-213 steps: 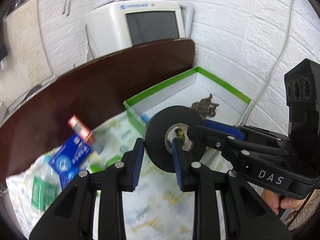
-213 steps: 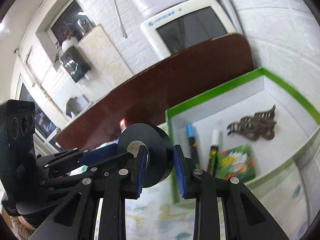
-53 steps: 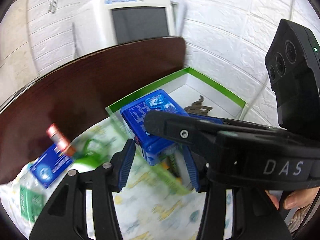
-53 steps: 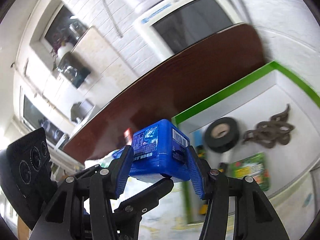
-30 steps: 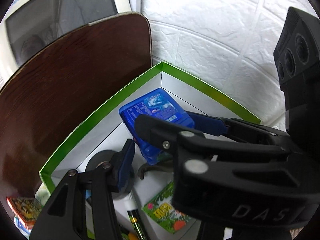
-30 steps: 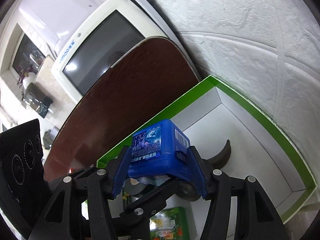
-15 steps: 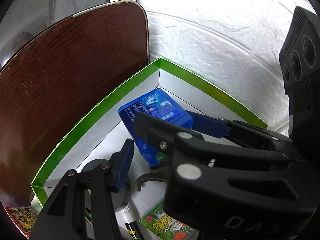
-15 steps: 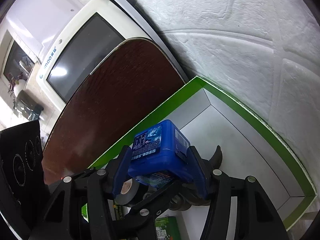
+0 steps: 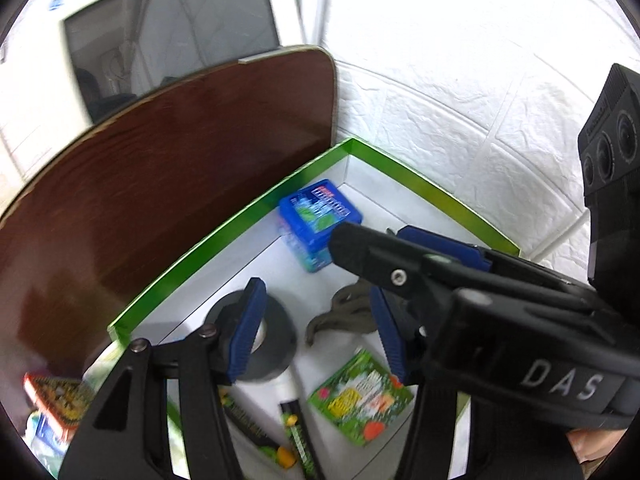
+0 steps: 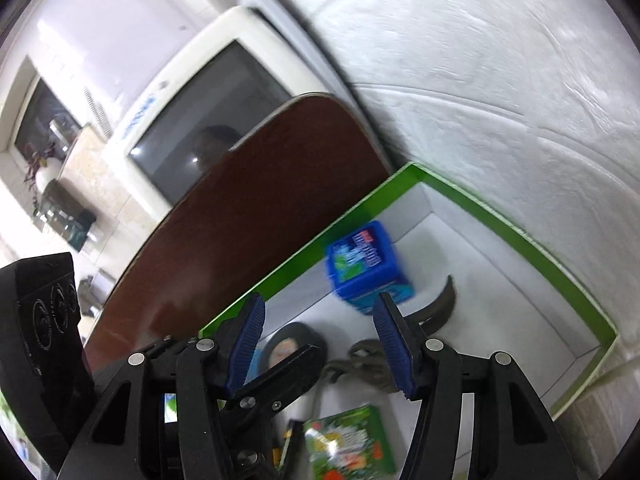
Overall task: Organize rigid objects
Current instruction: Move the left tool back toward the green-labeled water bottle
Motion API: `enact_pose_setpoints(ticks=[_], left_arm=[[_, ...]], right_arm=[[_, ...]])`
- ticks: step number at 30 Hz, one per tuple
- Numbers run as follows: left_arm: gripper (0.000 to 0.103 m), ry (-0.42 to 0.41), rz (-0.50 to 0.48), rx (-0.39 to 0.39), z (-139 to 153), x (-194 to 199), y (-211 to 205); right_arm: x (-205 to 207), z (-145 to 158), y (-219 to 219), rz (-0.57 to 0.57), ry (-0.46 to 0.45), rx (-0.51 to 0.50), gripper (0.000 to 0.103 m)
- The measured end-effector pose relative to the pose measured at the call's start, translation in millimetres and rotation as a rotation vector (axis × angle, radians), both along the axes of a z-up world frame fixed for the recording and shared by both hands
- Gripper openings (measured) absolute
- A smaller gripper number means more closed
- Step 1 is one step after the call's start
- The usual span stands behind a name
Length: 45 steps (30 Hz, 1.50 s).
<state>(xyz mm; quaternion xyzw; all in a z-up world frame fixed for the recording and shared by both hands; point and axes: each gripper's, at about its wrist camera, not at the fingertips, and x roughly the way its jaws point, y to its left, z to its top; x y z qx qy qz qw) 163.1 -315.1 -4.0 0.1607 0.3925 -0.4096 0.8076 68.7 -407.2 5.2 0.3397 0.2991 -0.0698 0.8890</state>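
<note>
A blue plastic box [image 9: 316, 228] sits in the far corner of the green-rimmed white box [image 9: 420, 184]; it also shows in the right wrist view [image 10: 366, 266]. My left gripper [image 9: 316, 332] is open and empty above the box. My right gripper [image 10: 320, 344] is open and empty, just short of the blue box. Inside the green-rimmed box [image 10: 500, 216] lie a black tape roll [image 9: 260, 340], a dark metal ornament [image 9: 344, 312], a green packet [image 9: 360, 396] and markers [image 9: 296, 432].
A dark brown board [image 9: 168, 168] stands behind the box. A white brick wall [image 9: 460, 80] is on the right. A white monitor [image 10: 200, 112] stands at the back. A red packet [image 9: 52, 392] lies left on the patterned cloth.
Both grippers opened and let go of the blue box. It now rests in the far corner. Both grippers have pulled back from it.
</note>
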Motion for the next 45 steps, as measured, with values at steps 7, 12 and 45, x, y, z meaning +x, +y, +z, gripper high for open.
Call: enact_pose_setpoints(ticks=[7,12,45], left_arm=[[0.059,-0.040,0.070,-0.040,19.8,-11.7,58.6],[0.061,-0.074,0.159,-0.072,28.3,-19.1,114.9],[0.072,0.039,0.721,-0.130,-45.7,-50.6,439.1]], right_arm=[[-1.4,19.9,40.1,0.065,-0.019,-0.019,0.059],[6.0,28.8,81.3,0.143,-0.021,-0.022,0.059],[78.9,0.4,334.8,0.610,0.137,-0.076,0.059]])
